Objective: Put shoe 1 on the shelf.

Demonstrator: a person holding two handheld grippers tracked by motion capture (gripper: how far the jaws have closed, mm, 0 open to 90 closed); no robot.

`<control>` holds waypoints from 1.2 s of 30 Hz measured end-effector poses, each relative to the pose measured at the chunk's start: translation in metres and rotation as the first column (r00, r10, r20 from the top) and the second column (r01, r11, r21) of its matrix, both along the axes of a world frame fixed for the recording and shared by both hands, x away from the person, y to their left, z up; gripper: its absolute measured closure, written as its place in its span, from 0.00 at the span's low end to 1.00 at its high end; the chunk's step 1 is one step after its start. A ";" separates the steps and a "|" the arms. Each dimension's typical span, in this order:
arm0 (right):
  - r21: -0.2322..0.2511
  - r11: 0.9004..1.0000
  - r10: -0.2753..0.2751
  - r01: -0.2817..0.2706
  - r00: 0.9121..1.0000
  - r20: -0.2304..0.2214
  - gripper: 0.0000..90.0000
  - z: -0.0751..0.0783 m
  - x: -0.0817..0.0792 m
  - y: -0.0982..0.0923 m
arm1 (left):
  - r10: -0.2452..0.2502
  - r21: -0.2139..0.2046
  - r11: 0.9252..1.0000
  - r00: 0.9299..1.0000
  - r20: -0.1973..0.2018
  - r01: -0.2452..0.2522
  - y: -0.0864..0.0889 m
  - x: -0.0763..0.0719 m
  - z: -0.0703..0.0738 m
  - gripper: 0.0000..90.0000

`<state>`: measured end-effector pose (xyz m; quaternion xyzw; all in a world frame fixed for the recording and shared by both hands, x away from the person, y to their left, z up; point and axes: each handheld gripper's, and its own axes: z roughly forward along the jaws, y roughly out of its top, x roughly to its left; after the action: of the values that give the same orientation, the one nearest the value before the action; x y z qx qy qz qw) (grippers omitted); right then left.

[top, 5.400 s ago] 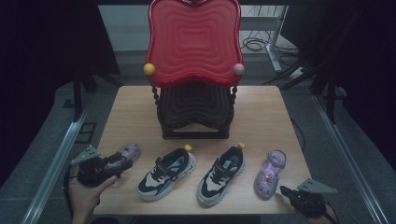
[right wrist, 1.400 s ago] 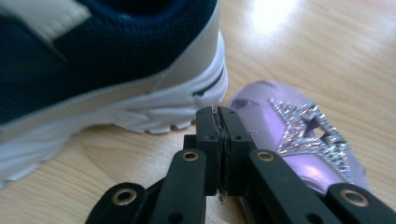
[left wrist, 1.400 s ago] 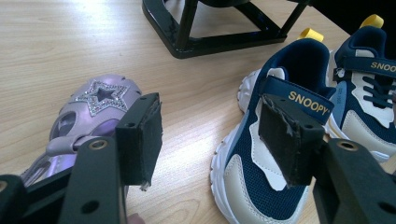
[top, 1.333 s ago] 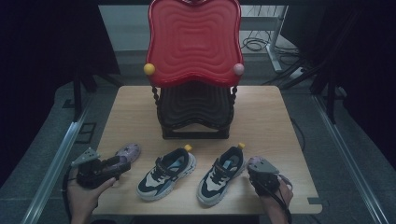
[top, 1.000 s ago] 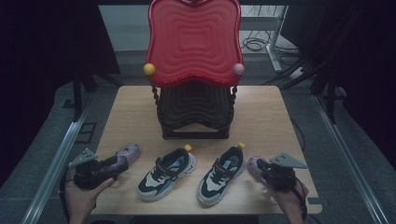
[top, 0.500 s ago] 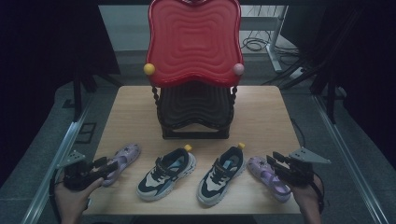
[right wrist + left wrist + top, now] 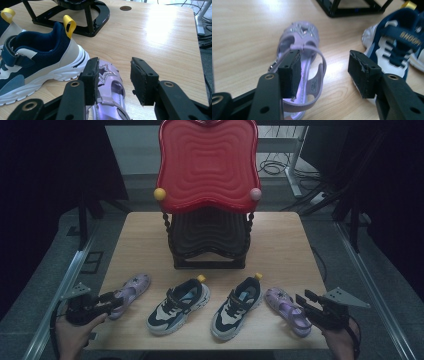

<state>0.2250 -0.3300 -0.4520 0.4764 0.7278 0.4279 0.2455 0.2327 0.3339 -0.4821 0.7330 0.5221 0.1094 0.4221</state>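
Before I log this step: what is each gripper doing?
Left gripper: open, closing around left sandal.
Right gripper: open, just released right sandal.

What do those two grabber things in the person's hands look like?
Both are black. The left claw and right claw each have two flat black arms with round bolt holes, ending in chunky square black pads, a bit frayed at the edges. A grey three-cornered plate sits on top, and a black cable trails behind.

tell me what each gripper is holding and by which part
Nothing is held. The right gripper has just been opening; its jaws straddle the right purple sandal without pressing. The left gripper stands open at the left purple sandal's heel strap.
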 end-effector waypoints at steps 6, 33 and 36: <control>0.007 1.000 -0.004 0.004 1.000 0.000 0.65 -0.001 -0.003 -0.001 | -0.042 0.070 0.997 0.998 -0.040 0.045 -0.006 0.007 -0.008 0.55; 0.018 0.998 0.061 -0.060 0.993 -0.102 0.63 -0.025 -0.030 -0.009 | -0.122 0.171 0.975 0.986 -0.115 0.141 -0.019 0.023 -0.017 0.94; 0.014 0.997 0.073 -0.072 0.991 -0.110 0.63 -0.027 -0.029 -0.006 | -0.122 0.164 0.977 0.986 -0.114 0.139 -0.017 0.023 -0.017 0.95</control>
<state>0.1959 -0.3361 -0.4787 0.4739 0.7548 0.4133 0.1869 0.2558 0.3165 -0.4988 0.8039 0.4826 0.0877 0.3363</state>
